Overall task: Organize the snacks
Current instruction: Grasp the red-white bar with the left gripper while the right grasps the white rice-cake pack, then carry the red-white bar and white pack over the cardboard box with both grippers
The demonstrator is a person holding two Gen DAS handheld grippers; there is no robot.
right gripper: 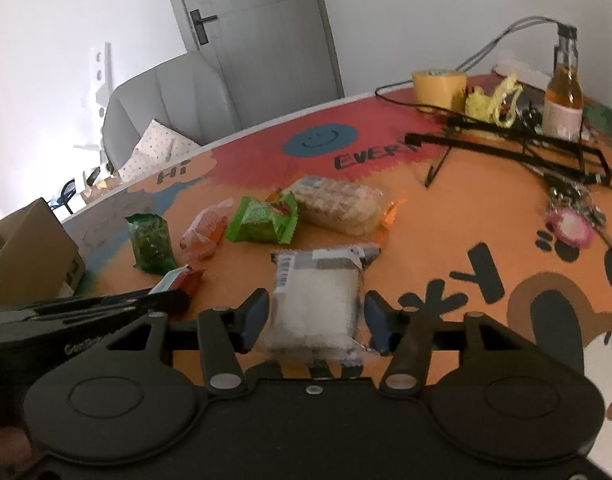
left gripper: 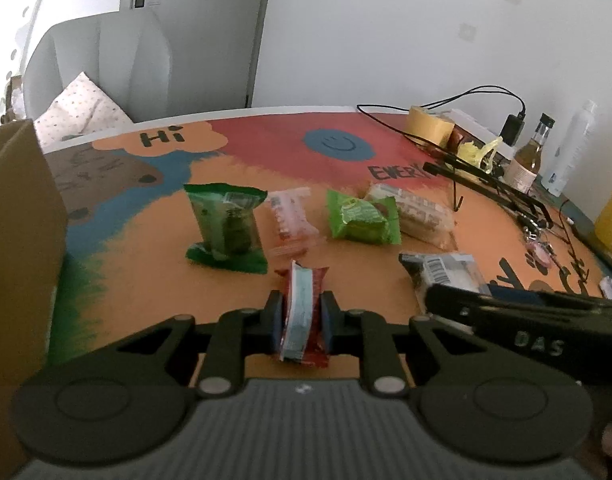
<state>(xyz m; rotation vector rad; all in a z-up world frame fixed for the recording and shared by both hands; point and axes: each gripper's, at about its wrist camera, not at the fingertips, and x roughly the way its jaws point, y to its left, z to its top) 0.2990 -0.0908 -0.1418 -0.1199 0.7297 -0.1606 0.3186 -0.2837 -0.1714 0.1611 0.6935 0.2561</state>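
Two grippers work over the colourful worktop (left gripper: 145,248). The left gripper (left gripper: 302,316) is clamped on a red-and-blue snack packet (left gripper: 301,312), held on edge between its blue pads. The right gripper (right gripper: 317,320) stands wide around a clear packet of white snack (right gripper: 318,300), which lies flat on the worktop; its pads sit just beside the wrapper, and contact cannot be told. Farther back lie a dark green packet (left gripper: 225,228), an orange-pink packet (left gripper: 291,222), a light green packet (left gripper: 362,218) and a long wrapped bar (left gripper: 420,212). A cardboard box (left gripper: 17,248) stands at the left edge.
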